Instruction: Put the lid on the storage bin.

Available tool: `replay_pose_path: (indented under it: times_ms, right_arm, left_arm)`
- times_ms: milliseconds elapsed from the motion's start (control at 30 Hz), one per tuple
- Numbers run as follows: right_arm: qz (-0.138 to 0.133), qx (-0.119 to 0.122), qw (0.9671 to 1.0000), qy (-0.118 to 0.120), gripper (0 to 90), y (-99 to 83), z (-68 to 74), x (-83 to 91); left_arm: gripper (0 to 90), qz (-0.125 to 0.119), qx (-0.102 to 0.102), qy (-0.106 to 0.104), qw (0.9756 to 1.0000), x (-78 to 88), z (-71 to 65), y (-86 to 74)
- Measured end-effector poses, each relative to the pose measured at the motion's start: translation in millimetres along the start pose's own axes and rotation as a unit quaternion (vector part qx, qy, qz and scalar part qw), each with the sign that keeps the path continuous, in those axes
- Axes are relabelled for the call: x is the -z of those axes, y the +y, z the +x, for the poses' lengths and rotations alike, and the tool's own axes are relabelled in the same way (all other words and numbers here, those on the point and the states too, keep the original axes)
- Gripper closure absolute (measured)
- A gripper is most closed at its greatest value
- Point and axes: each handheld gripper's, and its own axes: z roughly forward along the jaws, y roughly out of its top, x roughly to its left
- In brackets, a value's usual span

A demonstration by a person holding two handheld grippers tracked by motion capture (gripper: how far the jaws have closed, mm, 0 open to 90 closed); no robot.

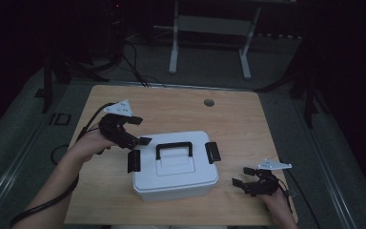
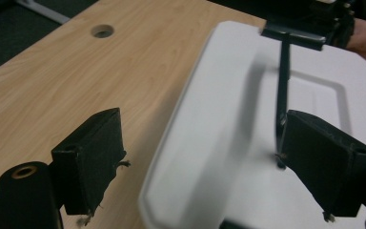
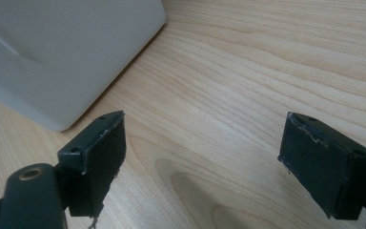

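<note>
The white box (image 1: 175, 167) is sitting mid-table, long axis running left-right, and the left gripper (image 1: 139, 130) is hanging wide open with nothing in it right over the box's left end, way closer than the open, empty right gripper (image 1: 242, 175).

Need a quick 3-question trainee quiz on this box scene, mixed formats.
1. True or false: the left gripper has its jaws shut on the box's black handle.
2. Which gripper is nearer the white box: A left, B right?
3. Fill in: the round hole in the table lies on the ___ side of the box from the person.

Key: 1 false, jaws open; 2 A; 3 far.
</note>
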Motion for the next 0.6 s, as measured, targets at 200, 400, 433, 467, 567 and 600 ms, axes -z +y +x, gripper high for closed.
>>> replay_pose_path:
  times_ms: [200, 400, 433, 467, 567, 600]
  right_arm:
    - [0.001, 0.0, 1.0, 0.0, 15.5, -0.5, 0.1, -0.3]
    - [0.002, 0.0, 1.0, 0.0, 15.5, -0.4, 0.2, -0.3]
    - [0.001, 0.0, 1.0, -0.001, 15.5, -0.4, 0.0, -0.2]
    - [0.0, 0.0, 1.0, 0.0, 15.5, -0.5, -0.1, -0.1]
    - [-0.001, 0.0, 1.0, 0.0, 15.5, -0.5, 0.1, 0.0]
    - [-0.001, 0.001, 1.0, 0.0, 15.6, -0.5, 0.2, 0.1]
  left_arm:
    - [14.8, -0.002, 0.006, 0.017, 0.9998, 11.0, 6.0, -19.1]
    - [14.8, -0.011, 0.028, 0.037, 0.9989, 20.8, 13.7, -44.8]
    - [14.8, -0.011, 0.028, 0.037, 0.9989, 20.8, 13.7, -44.8]
    - [14.8, -0.012, 0.038, 0.041, 0.9983, 23.0, 16.1, -52.7]
    - [14.8, -0.011, 0.042, 0.052, 0.9977, 25.3, 18.0, -60.7]
    - [14.8, -0.015, 0.044, 0.055, 0.9974, 27.6, 19.5, -68.9]
